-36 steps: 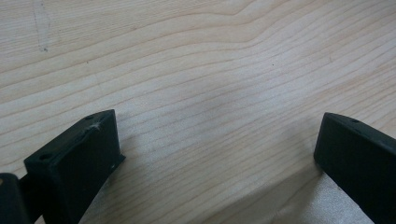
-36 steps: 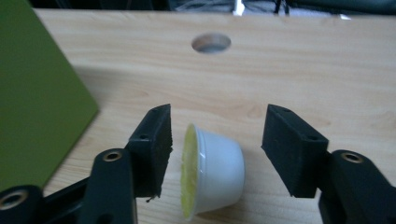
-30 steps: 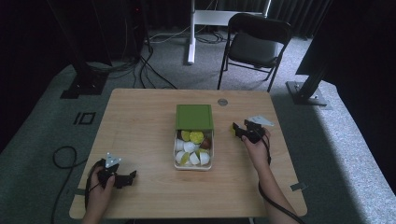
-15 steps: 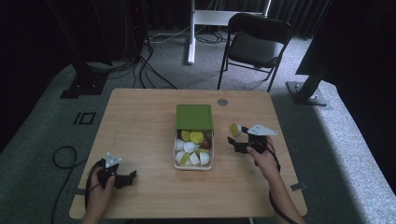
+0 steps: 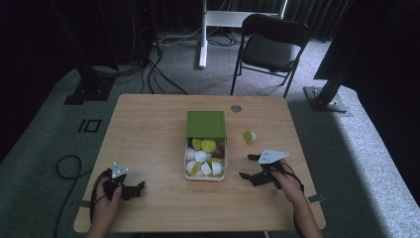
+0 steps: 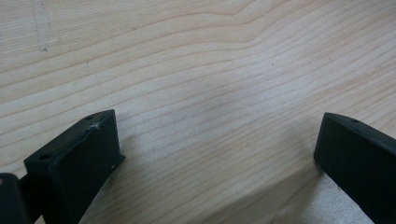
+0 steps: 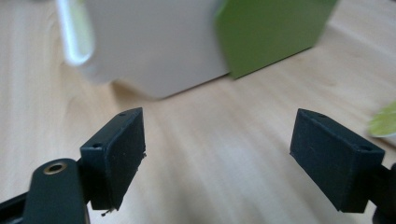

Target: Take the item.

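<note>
A: High view first. What changed?

B: The right tool, right of centre, has drawn back toward the bottom edge with jaws spread and empty. A yellow-green and white piece now lies alone on the counter, just right of the clear container and its green lid.

A: Left gripper view?

B: The left tool is open over bare wood.

A: Right gripper view?

B: Jaws wide; the container is blurred at top, the piece at the right edge. I'd judge one piece taken out, more to go.

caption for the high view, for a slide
Both grippers, left and right, open on the table beside a clear box.
</note>
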Tool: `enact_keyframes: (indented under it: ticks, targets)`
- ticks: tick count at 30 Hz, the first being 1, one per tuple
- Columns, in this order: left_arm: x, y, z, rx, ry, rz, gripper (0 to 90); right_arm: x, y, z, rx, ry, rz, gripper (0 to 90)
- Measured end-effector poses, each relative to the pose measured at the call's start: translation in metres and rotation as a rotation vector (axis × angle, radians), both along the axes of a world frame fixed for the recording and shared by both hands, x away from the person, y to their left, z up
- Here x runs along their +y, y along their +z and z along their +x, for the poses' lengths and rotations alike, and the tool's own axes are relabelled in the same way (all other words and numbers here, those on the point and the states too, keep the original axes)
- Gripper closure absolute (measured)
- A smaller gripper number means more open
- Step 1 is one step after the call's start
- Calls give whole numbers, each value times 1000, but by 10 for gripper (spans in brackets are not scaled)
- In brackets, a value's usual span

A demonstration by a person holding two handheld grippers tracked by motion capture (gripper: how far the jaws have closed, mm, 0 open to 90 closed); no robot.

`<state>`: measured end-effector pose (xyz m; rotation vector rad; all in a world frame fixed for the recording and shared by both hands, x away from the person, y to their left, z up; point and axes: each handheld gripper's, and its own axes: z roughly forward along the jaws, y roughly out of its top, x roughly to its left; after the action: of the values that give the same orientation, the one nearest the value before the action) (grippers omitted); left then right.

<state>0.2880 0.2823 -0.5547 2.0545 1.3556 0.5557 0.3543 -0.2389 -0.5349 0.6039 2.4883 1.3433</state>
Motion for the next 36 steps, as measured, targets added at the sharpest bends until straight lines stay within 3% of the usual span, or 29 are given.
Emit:
enact_keyframes:
  ticks: [5,12,13,16,30,36]
  targets:
    - [0,0,0,0,0,0,14,-2,-7,-10,-11,89,-65,176]
    - [0,0,0,0,-1,1,13,-9,-12,-20,-8,154,-93,176]
    - [0,0,0,0,0,0,13,-13,-15,-24,0,190,-118,175]
    - [0,0,0,0,-1,0,13,-16,-18,-29,14,219,-126,175]
    - [0,0,0,1,-1,2,13,-40,-23,-38,42,195,-146,163]
    - [0,0,0,1,-1,2,14,-48,-24,-41,86,166,-156,159]
